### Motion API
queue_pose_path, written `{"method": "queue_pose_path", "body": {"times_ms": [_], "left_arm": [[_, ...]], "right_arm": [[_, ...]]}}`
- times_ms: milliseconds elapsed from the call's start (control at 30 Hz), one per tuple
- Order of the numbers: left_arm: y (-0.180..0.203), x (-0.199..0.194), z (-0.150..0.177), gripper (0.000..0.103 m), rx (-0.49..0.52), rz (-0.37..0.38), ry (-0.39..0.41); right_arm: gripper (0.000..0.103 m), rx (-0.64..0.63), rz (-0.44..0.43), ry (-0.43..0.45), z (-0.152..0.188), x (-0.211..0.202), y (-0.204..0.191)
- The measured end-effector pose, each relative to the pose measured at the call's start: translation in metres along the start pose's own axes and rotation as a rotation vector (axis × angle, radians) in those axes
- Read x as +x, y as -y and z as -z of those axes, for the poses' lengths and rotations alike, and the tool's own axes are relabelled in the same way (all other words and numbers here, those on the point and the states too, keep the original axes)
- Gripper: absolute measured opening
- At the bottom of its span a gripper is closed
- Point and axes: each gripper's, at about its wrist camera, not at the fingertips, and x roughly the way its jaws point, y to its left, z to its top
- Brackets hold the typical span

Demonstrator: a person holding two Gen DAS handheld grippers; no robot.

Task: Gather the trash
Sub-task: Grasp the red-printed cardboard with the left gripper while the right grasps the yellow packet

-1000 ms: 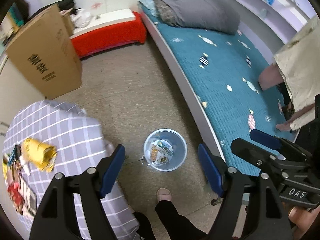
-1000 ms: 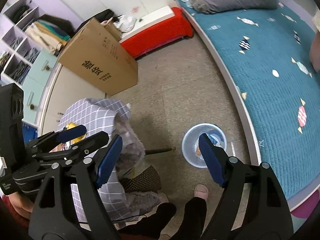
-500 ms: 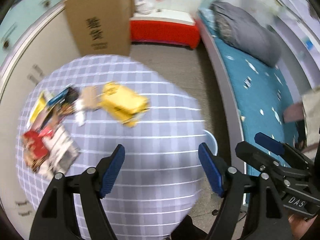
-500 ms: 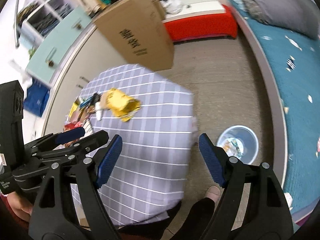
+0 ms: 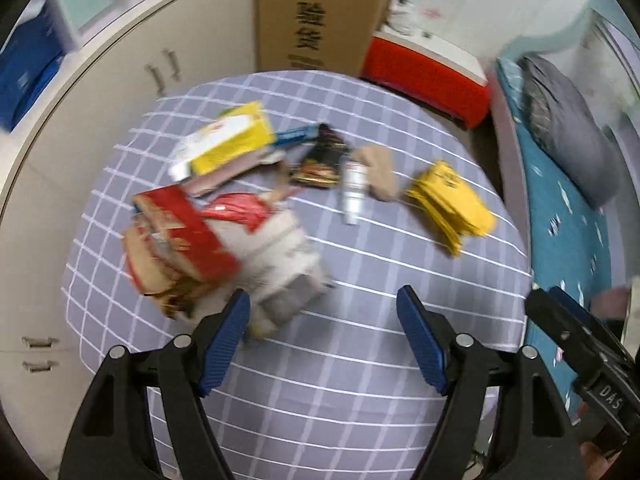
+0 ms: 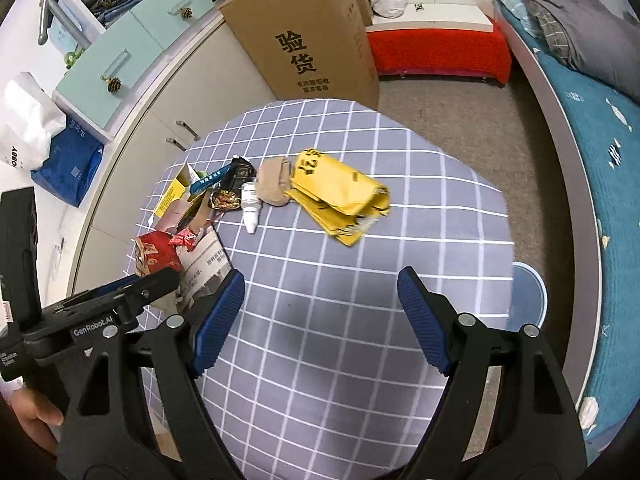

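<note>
Trash lies on a table with a purple checked cloth (image 5: 360, 380) (image 6: 360, 340). A crumpled yellow bag (image 5: 452, 204) (image 6: 340, 196) sits toward the right. A small white bottle (image 5: 354, 188) (image 6: 250, 204) lies beside a tan wrapper (image 5: 378, 172) (image 6: 272, 182). A red and white pile of packaging (image 5: 208, 248) (image 6: 176, 260) and a yellow box (image 5: 232, 140) (image 6: 172, 192) are at the left. My left gripper (image 5: 322, 340) hangs open above the cloth, close to the pile. My right gripper (image 6: 320, 320) is open over bare cloth. A pale blue bin (image 6: 528, 296) peeks out beyond the table's right edge.
A tall cardboard box (image 5: 316, 12) (image 6: 308, 36) stands behind the table beside cream cabinets (image 6: 192, 92). A red bench (image 6: 436, 48) lies at the back. A bed with a teal cover (image 6: 600, 160) runs along the right, with brown floor (image 6: 460, 120) between.
Both views have swung from the floor and the bin up over the table. The trash pile now fills the left wrist view, and the bin has slid to the right edge.
</note>
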Motion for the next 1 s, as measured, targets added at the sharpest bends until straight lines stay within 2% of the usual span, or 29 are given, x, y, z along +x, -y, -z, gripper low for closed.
{"method": "queue_pose_path", "body": {"times_ms": [367, 567, 767, 833, 900, 1000], "left_arm": [[-0.073, 0.028, -0.024, 0.074, -0.126, -0.121, 0.025], [-0.095, 0.045, -0.031, 0.074, -0.159, -0.126, 0.034], [-0.097, 0.056, -0.035, 0.073, -0.138, -0.139, 0.053], [-0.096, 0.056, -0.035, 0.064, -0.132, -0.153, 0.065], [-0.094, 0.056, -0.036, 0.043, -0.122, -0.177, 0.071], [-0.094, 0.055, -0.037, 0.032, -0.126, -0.187, 0.08]], "right_arm": [[0.078, -0.007, 0.058, 0.005, -0.014, 0.036, -0.018], [0.078, -0.022, 0.106, 0.013, -0.026, 0.06, -0.013], [0.08, -0.053, 0.176, 0.046, -0.043, 0.076, 0.0], [0.08, -0.064, 0.173, 0.051, -0.047, 0.081, 0.004], [0.08, -0.089, 0.176, 0.051, -0.052, 0.088, 0.007], [0.081, -0.123, 0.154, 0.039, -0.057, 0.098, 0.01]]}}
